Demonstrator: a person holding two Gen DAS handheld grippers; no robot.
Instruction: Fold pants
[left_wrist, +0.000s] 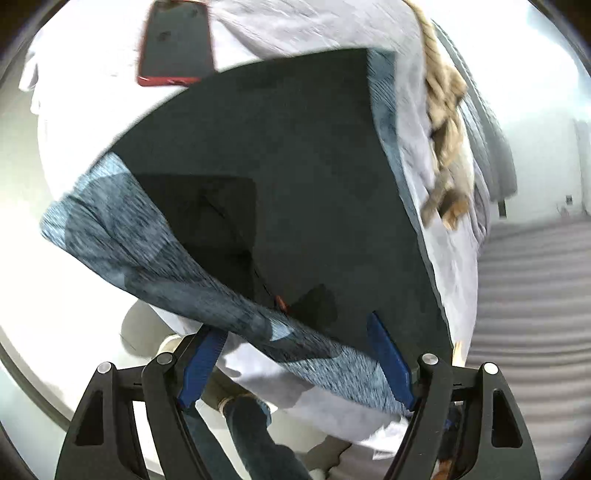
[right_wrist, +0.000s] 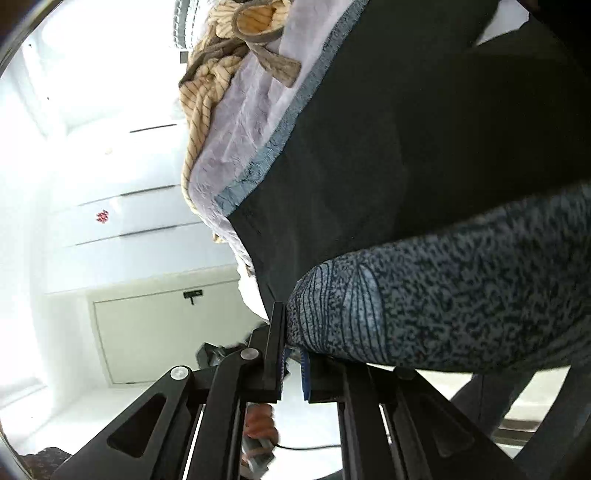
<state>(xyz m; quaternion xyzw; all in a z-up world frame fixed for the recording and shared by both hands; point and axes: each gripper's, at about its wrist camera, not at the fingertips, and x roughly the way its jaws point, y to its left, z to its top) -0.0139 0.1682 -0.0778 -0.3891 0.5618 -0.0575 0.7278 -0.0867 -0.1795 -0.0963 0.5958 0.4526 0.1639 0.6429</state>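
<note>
Dark pants (left_wrist: 280, 177) spread on the pale bedsheet (left_wrist: 77, 122), heathered waistband (left_wrist: 177, 280) nearest the grippers.

The left gripper (left_wrist: 295, 365) hovers with jaws apart above the waistband; the right gripper (right_wrist: 291, 363) is clenched on the waistband's end. A red phone (left_wrist: 175, 40) is cut off at the top; motion blur smears the fabric.

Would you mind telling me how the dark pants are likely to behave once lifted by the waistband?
Likely floppy: the pants lie flat and follow the bed cover. The knit waistband bulges beside the right gripper, so it probably stretches. The unheld side will probably sag.
</note>
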